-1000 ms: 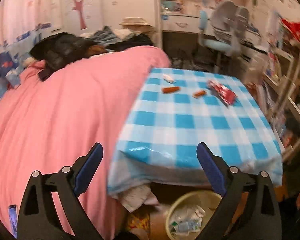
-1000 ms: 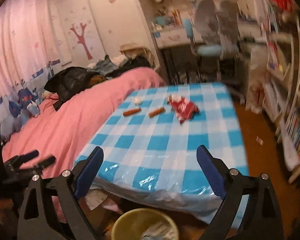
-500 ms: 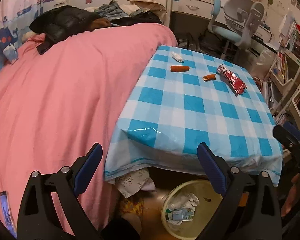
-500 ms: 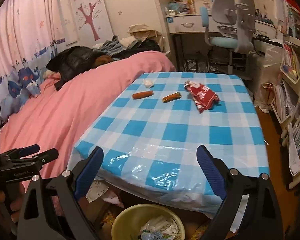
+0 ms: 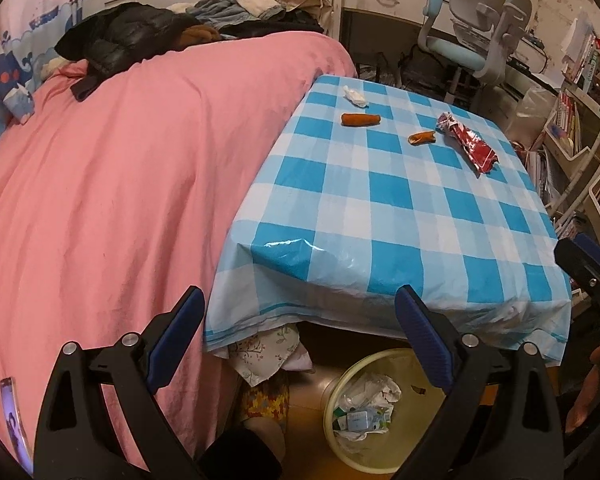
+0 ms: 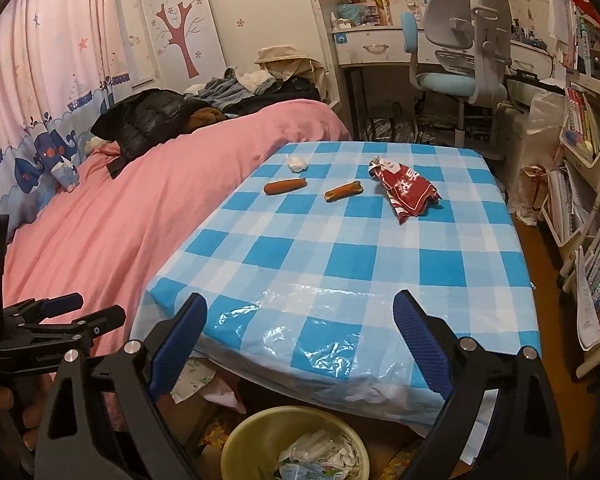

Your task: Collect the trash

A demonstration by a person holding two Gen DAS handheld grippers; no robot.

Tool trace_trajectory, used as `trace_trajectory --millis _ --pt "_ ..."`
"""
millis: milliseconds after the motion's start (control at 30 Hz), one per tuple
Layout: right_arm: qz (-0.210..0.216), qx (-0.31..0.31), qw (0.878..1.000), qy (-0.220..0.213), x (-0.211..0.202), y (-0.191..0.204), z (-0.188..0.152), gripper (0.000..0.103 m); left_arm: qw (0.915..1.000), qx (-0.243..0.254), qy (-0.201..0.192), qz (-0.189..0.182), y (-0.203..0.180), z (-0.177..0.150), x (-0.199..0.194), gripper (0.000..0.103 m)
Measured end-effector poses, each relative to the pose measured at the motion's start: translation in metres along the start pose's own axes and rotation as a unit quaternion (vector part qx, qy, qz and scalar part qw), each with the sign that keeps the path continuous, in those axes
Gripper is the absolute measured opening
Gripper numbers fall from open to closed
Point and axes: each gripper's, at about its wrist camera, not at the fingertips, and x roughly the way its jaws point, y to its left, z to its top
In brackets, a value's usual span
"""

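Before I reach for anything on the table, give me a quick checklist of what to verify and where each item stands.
1. Left gripper open and empty: ok.
2. Right gripper open and empty: ok.
3. Trash in plain view on the table: ok. Tissue, two sausage pieces and red wrapper lie apart, uncovered.
4. Bin open with room left: ok, partly filled, below the near table edge.
5. Path across the table: ok, nothing between fingers and trash.
6. Trash within reach: cannot tell; it all lies on the far half.
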Motion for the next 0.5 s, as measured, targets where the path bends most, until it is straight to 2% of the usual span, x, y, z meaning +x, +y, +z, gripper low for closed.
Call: trace_trajectory --millis 500 --pt "-0.007 -0.004 1.0 0.0 -0.0003 -0.0002 -0.0009 0.09 0.9999 0.004 0.012 0.01 -0.0012 -0.0014 0.0063 0.092"
